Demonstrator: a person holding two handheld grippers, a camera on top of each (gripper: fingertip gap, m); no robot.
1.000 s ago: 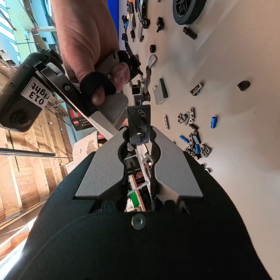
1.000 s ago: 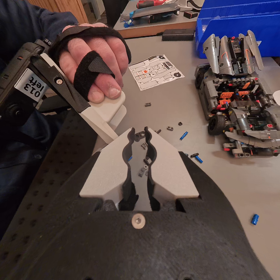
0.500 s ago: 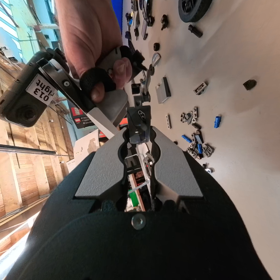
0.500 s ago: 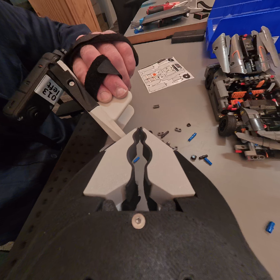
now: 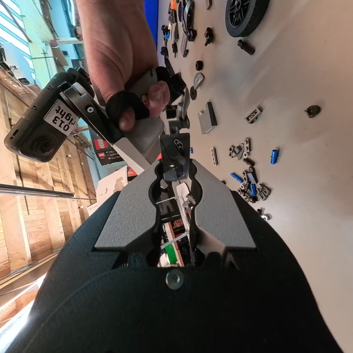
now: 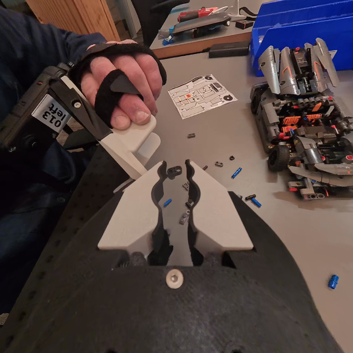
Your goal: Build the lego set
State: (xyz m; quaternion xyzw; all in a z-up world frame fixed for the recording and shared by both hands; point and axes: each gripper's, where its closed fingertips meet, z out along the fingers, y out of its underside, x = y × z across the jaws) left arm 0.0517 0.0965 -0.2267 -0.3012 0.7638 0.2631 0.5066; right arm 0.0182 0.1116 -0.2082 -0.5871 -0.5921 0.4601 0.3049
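While pinched in left claw [image 5: 174,168], dark glossy panel [image 5: 174,154] (small white marking)

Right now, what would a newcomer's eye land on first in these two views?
In the right wrist view, the half-built grey Lego car with orange accents stands at the right of the table, before a blue bin. In the left wrist view, the left claw is shut on a dark Lego piece. The right claw hangs open over small loose parts, with a black connector seen between its tips.
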